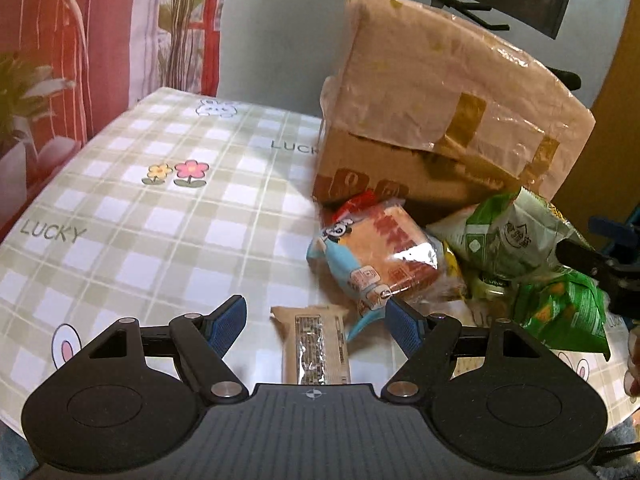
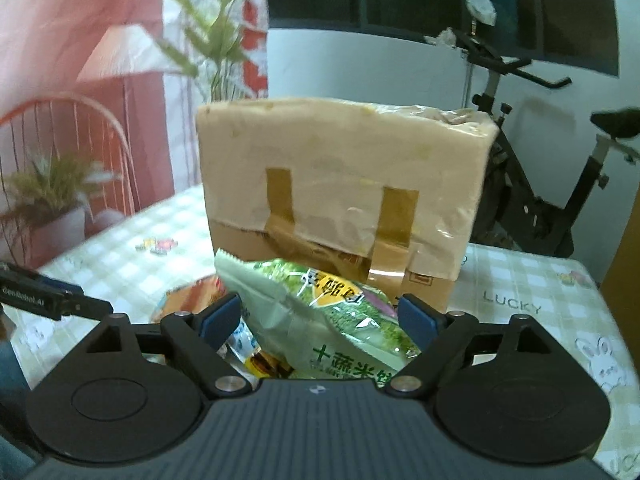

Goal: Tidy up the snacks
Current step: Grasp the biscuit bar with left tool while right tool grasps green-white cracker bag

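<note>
1. Snacks lie in a small pile on the table (image 1: pixel 120 208), right in front of a big cardboard box (image 1: pixel 440 120) wrapped in plastic and brown tape.
2. One tan packet (image 1: pixel 312 344) lies flat by itself, just beside the pile. A blue and red cake pack (image 1: pixel 372 256) leans on the box, with a pale green bag (image 1: pixel 508 240) and a bright green bag (image 1: pixel 564 316) next to it.
3. The bags look light, puffy and crinkly. I think they could slip, and the food inside could crush, so a gentle pinch on the sealed edge or across the middle seems best.
4. The left gripper (image 1: pixel 316 320) hangs over the tan packet with its jaws wide apart. It holds nothing.
5. The right gripper (image 2: pixel 320 318) has its jaws spread very wide on both sides of the pale green bag (image 2: pixel 320 320). The pads do not seem to press on it.
6. The table wears a shiny green check cloth with bunnies, flowers and the word LUCKY.
7. Behind it are red curtains (image 1: pixel 52 60), plants and an exercise bike (image 2: pixel 532 184).
</note>
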